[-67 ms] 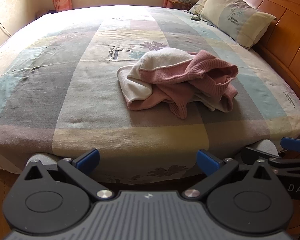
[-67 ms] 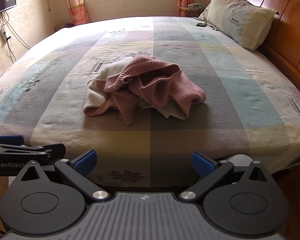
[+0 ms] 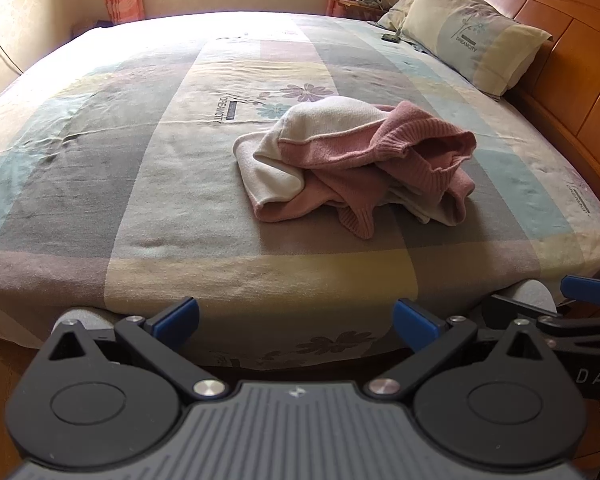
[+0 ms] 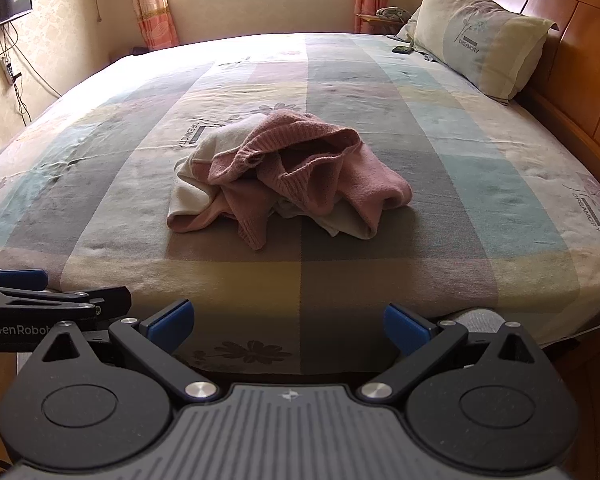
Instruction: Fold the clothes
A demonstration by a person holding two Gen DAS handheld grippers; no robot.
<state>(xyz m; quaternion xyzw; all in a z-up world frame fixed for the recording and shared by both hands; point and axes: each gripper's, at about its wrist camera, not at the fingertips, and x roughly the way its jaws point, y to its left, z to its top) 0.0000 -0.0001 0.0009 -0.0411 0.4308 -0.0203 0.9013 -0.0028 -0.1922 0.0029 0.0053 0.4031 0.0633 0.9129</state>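
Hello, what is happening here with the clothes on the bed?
A person holds two grippers at the foot of the bed. The left gripper and right gripper are both open and empty. A crumpled pink and cream sweater lies in a heap on the bedsheet, untouched. Folding has not started yet.

My left gripper (image 3: 296, 322) and right gripper (image 4: 288, 322) are matt black plastic with blue pads (image 3: 176, 316) and bright, smooth metal pivot pins (image 3: 209, 388); the ribbed grey housing looks rubbery. The sweater (image 3: 356, 164) is soft knit cloth, pink with cream panels, ribbed at the hems. The bed sheet (image 3: 140, 184) is thin, matt woven cloth, lightly creased; the pillow (image 3: 472, 48) wears the same cloth, and the headboard (image 3: 572, 52) is glossy varnished wood.
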